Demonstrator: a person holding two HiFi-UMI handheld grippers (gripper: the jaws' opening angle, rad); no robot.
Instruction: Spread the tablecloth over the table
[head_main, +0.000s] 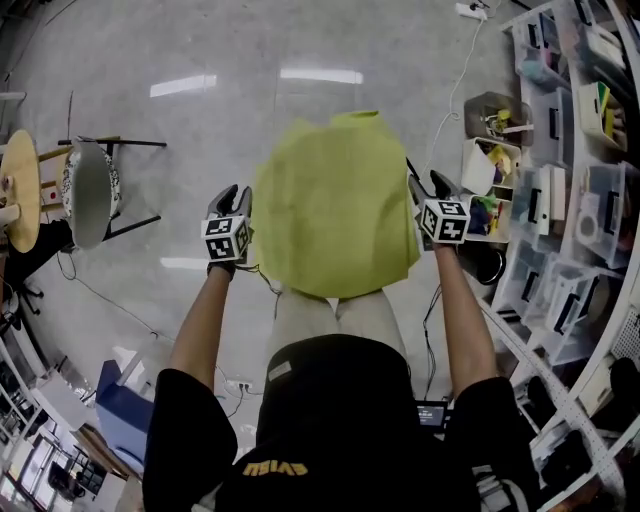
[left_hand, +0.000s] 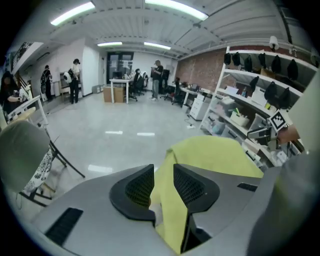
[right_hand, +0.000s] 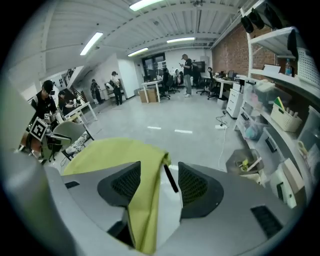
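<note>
Out at twelve o'clock from the person, the cloth (head_main: 335, 210) hung in the air over the floor (head_main: 200, 130). It was opened wide and slightly billowed, with its near hem above the person's knees. The left gripper (head_main: 232, 197) stood at its nine o'clock edge and the right gripper (head_main: 432, 187) at its three o'clock edge, both at arm's length.

On the left gripper view, the fingers (left_hand: 140, 186) stood close together with a fold of cloth filling the narrow gap, so they appeared to pinch it. On the right gripper view, the fingers (right_hand: 125, 184) were spread wider. The cloth lay against the nine o'clock finger only, and a clear gap showed between it and the three o'clock finger.

No bench lay under the cloth. The only one in sight was a small round bench (head_main: 20, 185) at the far nine o'clock edge of the head view, and I could not tell whether it was the one to be covered. Shelves (head_main: 570, 150) filled the three o'clock side.

I judged the step to be the carry: the cloth was open between the hands and not yet laid. The next move called for the right fingers to close firmly on their edge. After that, both hands would need to stay level and well apart over the bench, let the far hem land first, and draw the cloth flat.
</note>
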